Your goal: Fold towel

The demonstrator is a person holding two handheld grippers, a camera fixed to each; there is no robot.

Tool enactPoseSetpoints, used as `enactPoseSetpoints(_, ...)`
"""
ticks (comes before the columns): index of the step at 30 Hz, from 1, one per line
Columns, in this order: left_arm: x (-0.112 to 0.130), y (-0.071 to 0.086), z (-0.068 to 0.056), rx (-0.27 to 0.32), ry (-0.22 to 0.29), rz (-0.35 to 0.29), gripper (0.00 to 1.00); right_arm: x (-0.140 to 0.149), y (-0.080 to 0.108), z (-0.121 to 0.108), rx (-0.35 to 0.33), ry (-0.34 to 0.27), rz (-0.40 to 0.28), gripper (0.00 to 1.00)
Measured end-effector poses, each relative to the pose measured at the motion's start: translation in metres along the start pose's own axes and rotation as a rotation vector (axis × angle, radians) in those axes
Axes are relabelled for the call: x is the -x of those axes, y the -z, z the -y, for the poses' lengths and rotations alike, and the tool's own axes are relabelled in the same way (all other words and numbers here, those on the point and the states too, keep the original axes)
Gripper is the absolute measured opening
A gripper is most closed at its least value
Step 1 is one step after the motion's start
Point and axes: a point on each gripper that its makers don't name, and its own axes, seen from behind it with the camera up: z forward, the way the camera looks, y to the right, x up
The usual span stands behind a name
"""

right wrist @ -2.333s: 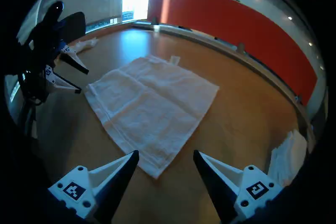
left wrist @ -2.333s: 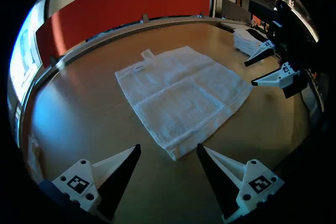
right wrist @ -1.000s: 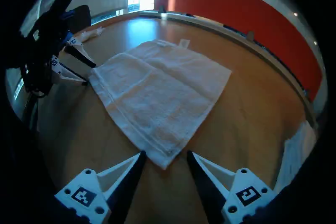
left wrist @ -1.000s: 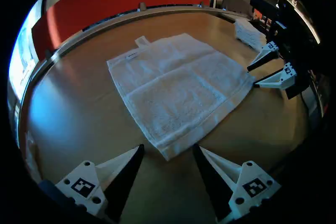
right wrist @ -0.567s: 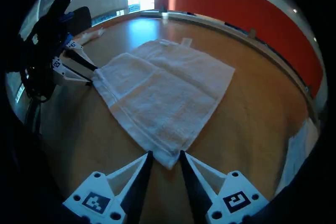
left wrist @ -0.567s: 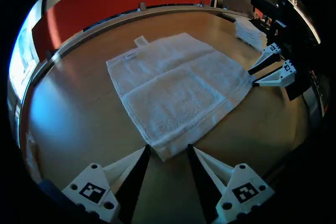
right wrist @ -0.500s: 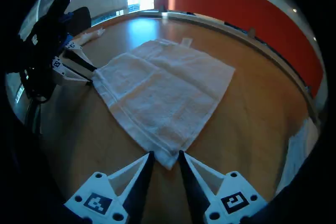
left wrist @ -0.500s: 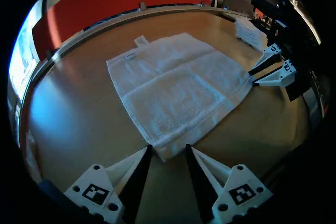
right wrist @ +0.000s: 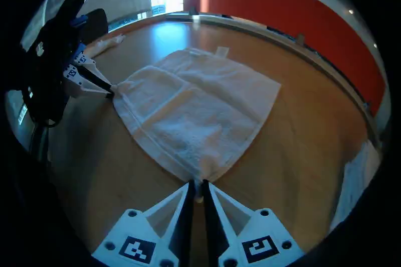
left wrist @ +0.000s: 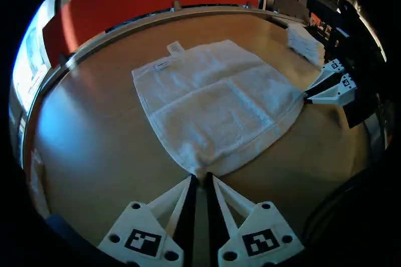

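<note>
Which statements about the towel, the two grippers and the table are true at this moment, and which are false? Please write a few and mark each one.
1. The left gripper is shut on a corner of the towel. True.
2. The right gripper hangs wide open above the towel. False: it is shut on another corner of it.
3. The towel lies on a wooden table. True.
4. The tag sits between the left gripper's fingers. False: it is on the far edge of the towel, away from both grippers.
5. The towel is the only cloth on the table. False: a stack of white cloths lies farther back.
</note>
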Motion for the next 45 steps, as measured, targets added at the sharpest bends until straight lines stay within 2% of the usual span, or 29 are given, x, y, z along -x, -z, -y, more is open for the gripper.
enactPoseSetpoints(10, -0.002, 0.004, -0.004, 0.017, 0.051, 0.001, 0.11, -0.008, 0.006, -0.002, -0.002, -0.018, -0.026, 0.12)
enactPoseSetpoints(16, -0.007, 0.014, -0.007, 0.021, 0.070, -0.004, 0.11, -0.018, 0.016, -0.004, 0.005, -0.013, -0.045, 0.11)
enactPoseSetpoints(29, -0.035, 0.052, -0.007, 0.011, 0.149, -0.040, 0.11, -0.047, 0.052, -0.003, 0.015, 0.002, -0.081, 0.11)
enactPoseSetpoints(45, -0.057, 0.097, -0.016, 0.024, 0.191, -0.059, 0.10, -0.068, 0.102, 0.010, 0.007, 0.012, -0.092, 0.11)
